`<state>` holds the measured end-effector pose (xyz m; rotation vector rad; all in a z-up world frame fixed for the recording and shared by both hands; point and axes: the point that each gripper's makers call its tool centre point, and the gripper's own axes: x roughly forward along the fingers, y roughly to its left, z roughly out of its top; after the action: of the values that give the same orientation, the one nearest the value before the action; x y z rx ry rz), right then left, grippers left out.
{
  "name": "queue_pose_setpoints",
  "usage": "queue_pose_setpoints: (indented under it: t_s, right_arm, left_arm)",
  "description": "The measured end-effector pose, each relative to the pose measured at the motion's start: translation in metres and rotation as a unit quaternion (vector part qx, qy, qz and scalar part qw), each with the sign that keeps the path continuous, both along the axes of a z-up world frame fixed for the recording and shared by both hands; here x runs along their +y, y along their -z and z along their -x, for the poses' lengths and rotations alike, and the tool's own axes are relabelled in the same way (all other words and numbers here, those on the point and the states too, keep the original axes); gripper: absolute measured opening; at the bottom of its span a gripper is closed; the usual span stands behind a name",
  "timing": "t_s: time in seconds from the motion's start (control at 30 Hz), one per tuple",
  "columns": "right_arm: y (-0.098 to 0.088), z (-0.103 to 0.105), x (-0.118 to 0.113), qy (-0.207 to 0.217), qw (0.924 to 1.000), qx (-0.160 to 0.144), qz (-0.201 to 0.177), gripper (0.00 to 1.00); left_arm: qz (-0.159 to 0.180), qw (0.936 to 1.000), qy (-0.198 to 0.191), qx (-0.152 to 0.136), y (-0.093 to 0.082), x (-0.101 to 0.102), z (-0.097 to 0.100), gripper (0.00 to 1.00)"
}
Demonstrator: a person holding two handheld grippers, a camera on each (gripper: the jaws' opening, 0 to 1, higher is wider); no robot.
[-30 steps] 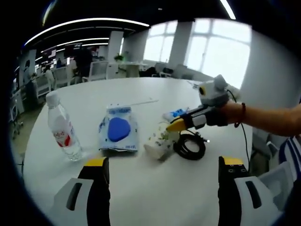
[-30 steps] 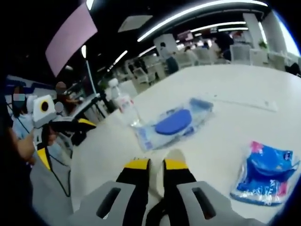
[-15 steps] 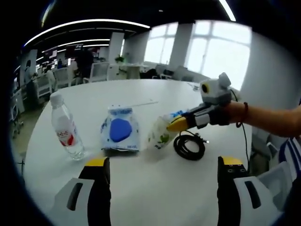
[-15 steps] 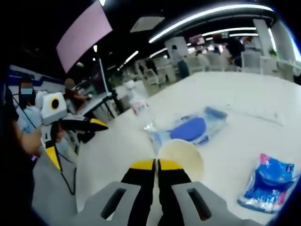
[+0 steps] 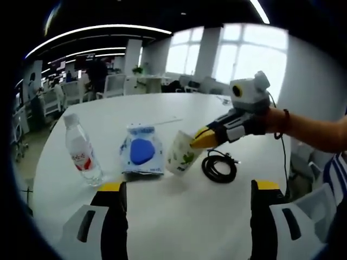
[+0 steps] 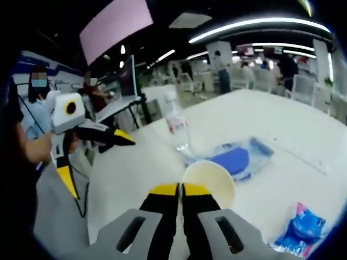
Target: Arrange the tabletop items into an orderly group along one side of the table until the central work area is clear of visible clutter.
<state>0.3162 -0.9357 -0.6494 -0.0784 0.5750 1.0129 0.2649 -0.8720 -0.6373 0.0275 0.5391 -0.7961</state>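
While clamped on rim, right tongs hold paper cup.

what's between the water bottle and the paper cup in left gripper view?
The clear pouch with the blue item lies flat on the table between the water bottle and the paper cup, which the right gripper holds; left gripper view shows it.

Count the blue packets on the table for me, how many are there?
2. One blue packet lies between the water bottle and the paper cup that the right gripper holds. A smaller blue packet lies apart, near the table's edge in the right gripper view.
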Motion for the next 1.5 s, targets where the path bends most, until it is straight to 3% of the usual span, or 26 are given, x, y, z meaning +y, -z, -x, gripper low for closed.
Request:
queue_pose_setpoints:
  t_s: [1.1,1.5]
  right_arm:
    - [-0.002,-0.006,0.086,-0.079,0.9968,0.017,0.000,0.00]
    - [0.009,-0.004,0.121,-0.098,0.9948,0.018,0.022,0.00]
  left_arm:
    - [-0.011,0.9996,-0.026,0.000,-0.001,0.048,0.017,0.94]
    - [-0.009,0.9995,-0.030,0.001,0.000,0.058,0.020,0.93]
